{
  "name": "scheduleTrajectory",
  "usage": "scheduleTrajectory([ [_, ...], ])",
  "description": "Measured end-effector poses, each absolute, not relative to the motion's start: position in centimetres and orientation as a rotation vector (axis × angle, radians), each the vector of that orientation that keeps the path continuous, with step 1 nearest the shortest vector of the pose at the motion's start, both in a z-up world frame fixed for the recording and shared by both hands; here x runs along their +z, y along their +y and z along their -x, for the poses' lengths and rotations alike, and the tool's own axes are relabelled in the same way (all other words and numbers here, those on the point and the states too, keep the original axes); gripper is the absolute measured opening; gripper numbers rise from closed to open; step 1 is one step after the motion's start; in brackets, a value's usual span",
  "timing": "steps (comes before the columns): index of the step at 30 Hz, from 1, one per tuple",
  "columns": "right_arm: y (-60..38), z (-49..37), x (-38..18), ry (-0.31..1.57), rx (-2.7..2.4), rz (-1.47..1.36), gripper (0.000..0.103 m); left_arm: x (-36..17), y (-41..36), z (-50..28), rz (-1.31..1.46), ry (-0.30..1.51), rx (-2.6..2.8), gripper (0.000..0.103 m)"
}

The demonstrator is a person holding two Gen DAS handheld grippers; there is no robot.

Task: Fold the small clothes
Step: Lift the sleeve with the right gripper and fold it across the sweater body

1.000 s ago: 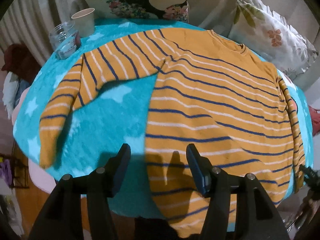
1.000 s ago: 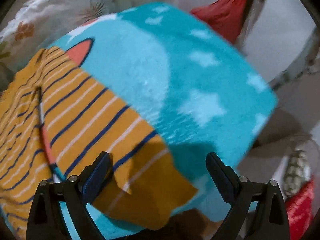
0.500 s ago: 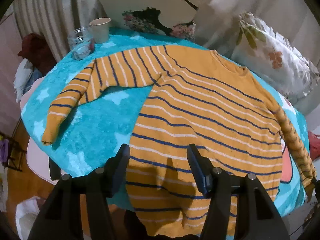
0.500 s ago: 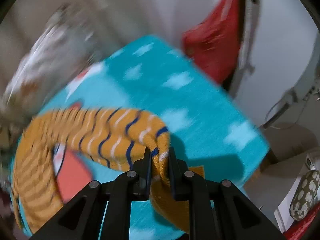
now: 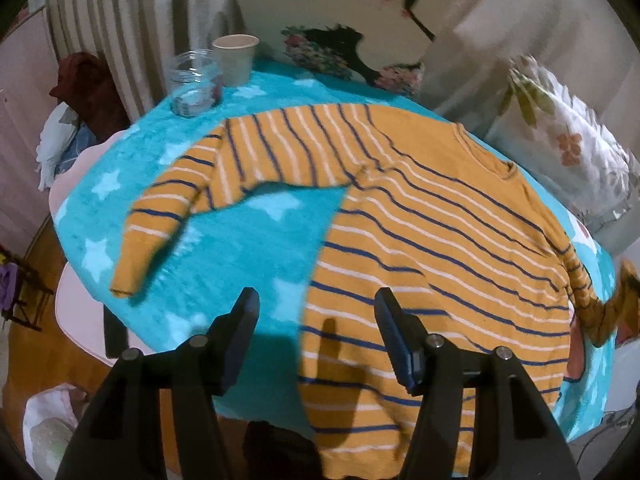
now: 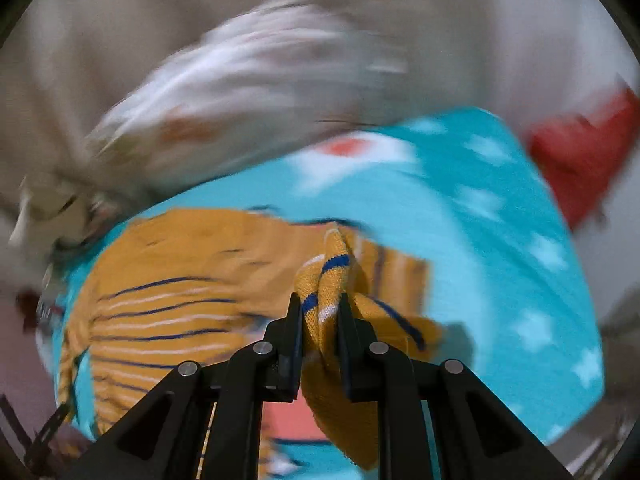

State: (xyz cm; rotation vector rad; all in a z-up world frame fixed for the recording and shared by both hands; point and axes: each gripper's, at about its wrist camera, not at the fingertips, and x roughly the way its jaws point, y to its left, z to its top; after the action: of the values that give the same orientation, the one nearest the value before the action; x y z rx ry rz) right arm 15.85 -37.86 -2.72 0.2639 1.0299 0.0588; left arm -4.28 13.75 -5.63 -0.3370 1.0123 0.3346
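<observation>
A mustard sweater point(image 5: 432, 240) with navy and white stripes lies spread on a turquoise star blanket point(image 5: 224, 248) over a round table. Its one sleeve point(image 5: 208, 184) stretches out to the left. My left gripper point(image 5: 316, 312) is open and empty, held above the sweater's lower hem. My right gripper point(image 6: 320, 308) is shut on the other sleeve point(image 6: 332, 280) and holds its bunched end lifted over the sweater body point(image 6: 168, 308). That lifted sleeve end shows at the right edge of the left wrist view point(image 5: 616, 300).
A glass jar point(image 5: 196, 84) and a paper cup point(image 5: 236, 60) stand at the table's far left edge. Printed cushions point(image 5: 352, 12) lean behind the table, one at the right point(image 5: 568, 152). A red bag point(image 6: 580, 152) hangs past the table's right side.
My right gripper closed on the right sleeve and has lifted and carried it inward over the sweater. My left gripper has pulled back and up, staying open.
</observation>
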Motion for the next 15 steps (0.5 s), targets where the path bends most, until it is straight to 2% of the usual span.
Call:
scheduleTrajectory([
  [4,-25.1,-19.5,-2.5,1.054,0.228,-0.136,0.019,-5.4,17.8,5.3,0.352,1.008,0.364,0.059],
  [8,-11.0,-23.1,-5.8,1.140,0.391,-0.024,0.022,-5.6,21.6,6.3,0.372,1.021,0.399,0.059],
  [9,-8.9,-24.1,-6.6,1.158,0.427,-0.020,0.026,-5.7,22.5,6.6,0.377,1.025,0.407,0.059],
  [10,-5.8,-25.2,-7.8,1.191,0.521,-0.040,0.040,-5.8,23.5,6.8,0.382,1.030,0.416,0.059],
  [12,-2.4,-26.6,-9.1,1.227,0.611,-0.064,0.058,-6.0,25.4,7.2,0.396,1.034,0.431,0.059],
  [15,-1.1,-27.6,-8.2,1.190,0.619,-0.099,0.063,-6.5,27.8,7.6,0.423,1.034,0.446,0.061],
])
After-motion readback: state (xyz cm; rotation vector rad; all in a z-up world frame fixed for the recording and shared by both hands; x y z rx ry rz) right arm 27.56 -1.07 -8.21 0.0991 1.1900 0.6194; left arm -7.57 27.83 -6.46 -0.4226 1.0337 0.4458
